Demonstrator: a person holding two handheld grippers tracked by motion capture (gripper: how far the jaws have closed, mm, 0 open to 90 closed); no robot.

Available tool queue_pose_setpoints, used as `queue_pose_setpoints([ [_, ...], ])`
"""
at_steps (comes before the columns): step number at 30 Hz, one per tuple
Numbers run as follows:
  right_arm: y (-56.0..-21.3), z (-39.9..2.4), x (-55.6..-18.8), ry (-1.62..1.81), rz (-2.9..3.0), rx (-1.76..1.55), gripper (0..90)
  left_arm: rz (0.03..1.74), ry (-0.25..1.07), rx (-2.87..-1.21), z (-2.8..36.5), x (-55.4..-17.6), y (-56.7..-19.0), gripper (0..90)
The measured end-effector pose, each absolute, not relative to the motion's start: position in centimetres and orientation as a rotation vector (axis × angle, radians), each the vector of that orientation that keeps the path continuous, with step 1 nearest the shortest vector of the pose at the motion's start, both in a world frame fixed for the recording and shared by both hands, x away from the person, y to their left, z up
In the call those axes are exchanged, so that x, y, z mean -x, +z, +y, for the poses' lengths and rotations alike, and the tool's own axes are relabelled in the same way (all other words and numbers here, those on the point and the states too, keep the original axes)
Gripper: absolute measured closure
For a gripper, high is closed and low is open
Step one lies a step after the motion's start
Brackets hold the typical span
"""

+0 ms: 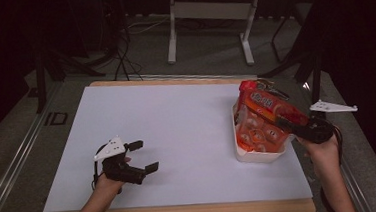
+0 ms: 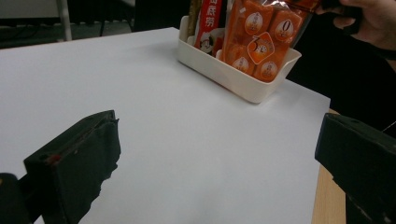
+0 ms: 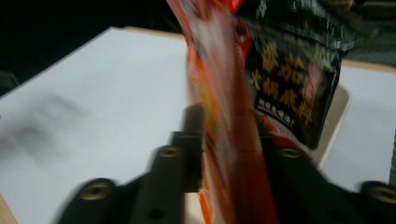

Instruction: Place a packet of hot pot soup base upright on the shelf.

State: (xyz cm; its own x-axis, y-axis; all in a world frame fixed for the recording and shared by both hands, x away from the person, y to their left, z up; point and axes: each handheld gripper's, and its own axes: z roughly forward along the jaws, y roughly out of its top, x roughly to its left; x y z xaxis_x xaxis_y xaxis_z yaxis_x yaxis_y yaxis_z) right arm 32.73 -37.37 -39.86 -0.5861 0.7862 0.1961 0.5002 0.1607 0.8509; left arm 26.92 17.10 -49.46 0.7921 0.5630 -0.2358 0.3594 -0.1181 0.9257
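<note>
Motion-blurred orange packet [image 3: 224,116], bottom cropped.

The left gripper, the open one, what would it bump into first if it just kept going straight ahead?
Probably the white tub holding the orange snack bag. The left gripper points across bare white board toward it, though its line may pass slightly beside the tub; depth is hard to judge.

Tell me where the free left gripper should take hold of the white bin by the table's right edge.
Probably the white bin's near long wall: its bare rim faces the open left gripper across empty table. Come in from the left and pinch that thin upright wall from above, clear of the orange packet the right gripper holds.
</note>
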Motion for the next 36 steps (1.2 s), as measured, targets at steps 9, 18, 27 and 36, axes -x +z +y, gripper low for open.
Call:
queue_pose_setpoints([
  [9,-36.1,-36.9,-31.2,1.489,2.034,-1.164,45.8,0.726,0.204,-1.735,17.0,-27.0,-49.6,0.0],
  [18,-31.7,-35.2,-29.0,1.567,1.947,-1.009,27.2,0.722,0.203,-1.731,17.0,-26.9,-49.6,0.0],
  [27,-31.7,-32.1,-28.5,1.630,2.018,-0.920,14.3,0.717,0.198,-1.737,17.0,-26.8,-49.6,0.0],
  [36,-34.9,-28.8,-29.0,1.632,2.112,-0.900,13.8,0.712,0.206,-1.735,17.1,-26.7,-49.6,0.0],
])
